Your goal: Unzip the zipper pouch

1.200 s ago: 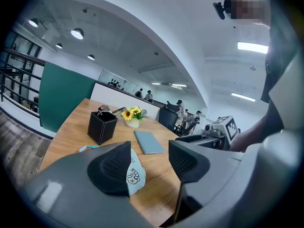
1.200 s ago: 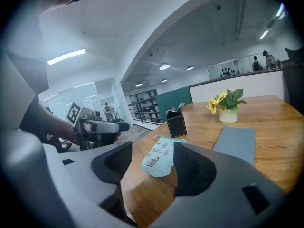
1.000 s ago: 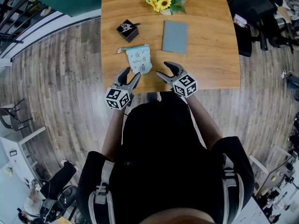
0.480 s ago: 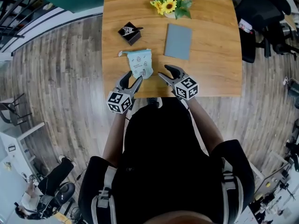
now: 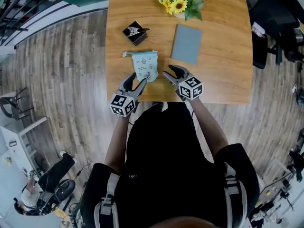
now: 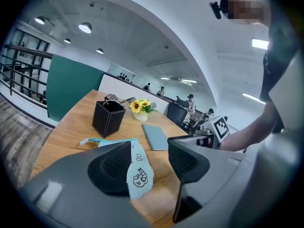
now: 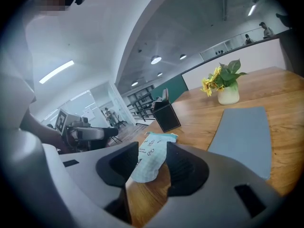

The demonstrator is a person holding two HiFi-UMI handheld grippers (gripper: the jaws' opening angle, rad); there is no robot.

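Head view: pale blue printed fabric zipper pouch (image 5: 145,65) lies flat near the wooden table (image 5: 223,61) front edge, just ahead of both grippers.
Light, soft and floppy, I judge: I'd pin its body and pinch the tab (image 5: 123,54) at its far-left corner. My left gripper (image 5: 136,81) gapes empty. The right gripper (image 5: 170,71) is closing, not yet pressing it, and sits nearer than a second ago.

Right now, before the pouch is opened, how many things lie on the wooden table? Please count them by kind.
zipper pouch, light blue: 1
black box: 1
grey notebook: 1
vase of sunflowers: 1
Total: 4
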